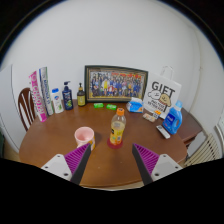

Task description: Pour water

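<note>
A plastic bottle (118,127) with an orange cap, a yellow label and a red base stands upright on the round wooden table (60,150), ahead of my fingers. A small pink cup (84,136) stands just left of it, close to my left fingertip. My gripper (112,154) is open, its purple pads (76,158) spread wide, with only bare table between them. Both bottle and cup lie beyond the fingertips, untouched.
Along the wall stand a framed group photo (116,84), a white "GIFT" bag (160,98), a blue box (173,121), green lids (104,105), several bottles (67,96) and a tall carton (40,92). A wooden chair (25,105) sits at the left.
</note>
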Available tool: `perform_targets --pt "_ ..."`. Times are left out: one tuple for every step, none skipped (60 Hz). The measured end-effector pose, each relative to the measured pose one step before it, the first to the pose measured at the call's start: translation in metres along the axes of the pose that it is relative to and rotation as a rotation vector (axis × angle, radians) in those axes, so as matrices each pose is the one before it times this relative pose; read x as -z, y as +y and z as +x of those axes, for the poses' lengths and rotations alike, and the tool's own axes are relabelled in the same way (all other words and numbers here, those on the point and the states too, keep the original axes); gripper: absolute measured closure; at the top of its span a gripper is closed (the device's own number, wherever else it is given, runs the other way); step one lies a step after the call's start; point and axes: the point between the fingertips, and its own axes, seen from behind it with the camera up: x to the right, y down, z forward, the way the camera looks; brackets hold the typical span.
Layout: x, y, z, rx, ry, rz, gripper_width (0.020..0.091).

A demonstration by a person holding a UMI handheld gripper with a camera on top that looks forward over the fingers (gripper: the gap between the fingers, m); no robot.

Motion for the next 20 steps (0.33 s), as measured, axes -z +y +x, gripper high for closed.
perform_targets --pt "0.00421 0.00070 -0.00084 -0.0004 0.00223 -0.00148 0.0249" --pt "0.00406 0.00061 -0.00079 -0.0004 0.00231 -0.00116 0.0249" --pt "0.00360 0.00068 -0.00058 -0.0010 0.00278 0.00038 0.0249" --pt "0.00331 0.00013 -0.00053 -0.0016 0.00267 0.00166 0.0249" --pt "0.00300 0.00003 -0.00030 -0.0013 0.00130 0.00263 0.0250" --pt "0.00279 -0.00020 -0.00089 -0.0003 0.00054 0.00304 0.0248" --pt "0.00246 -0.00049 -0.00043 0.0006 -0.00045 0.00217 0.0250" --pt "0.00251 -0.00024 -0.00083 -0.0013 -0.00086 -0.00063 0.0249" --pt "0.00225 -0.00024 -0.00122 -0.0032 -0.00247 -0.00422 0.0251" --pt "0.00204 0.00115 -0.00071 -0.0036 -0.00492 -0.00512 0.0251" --pt "0.00180 0.00158 -0.00179 -0.0022 -0.00434 -0.00578 0.0252" --pt "0.00061 0.00118 -0.00126 0.0001 -0.00283 -0.00396 0.0250" --pt "0.00074 0.00076 -0.00120 0.0020 0.00227 0.00535 0.0250" --pt "0.00101 -0.00070 0.00000 0.0033 0.00365 0.00920 0.0248" --pt "0.00123 -0.00167 0.00002 0.0030 0.00277 0.00946 0.0249" --pt "0.00127 -0.00184 -0.00023 0.0016 0.00077 0.00746 0.0247" --pt "0.00177 -0.00303 -0.00014 0.0004 -0.00078 0.00337 0.0247" --pt "0.00182 -0.00058 -0.00219 -0.0037 0.00085 0.00476 0.0247" --pt "0.00124 -0.00087 -0.00107 -0.0055 -0.00194 0.00031 0.0248" --pt "0.00041 -0.00113 0.00053 -0.0062 -0.00413 -0.00142 0.0249"
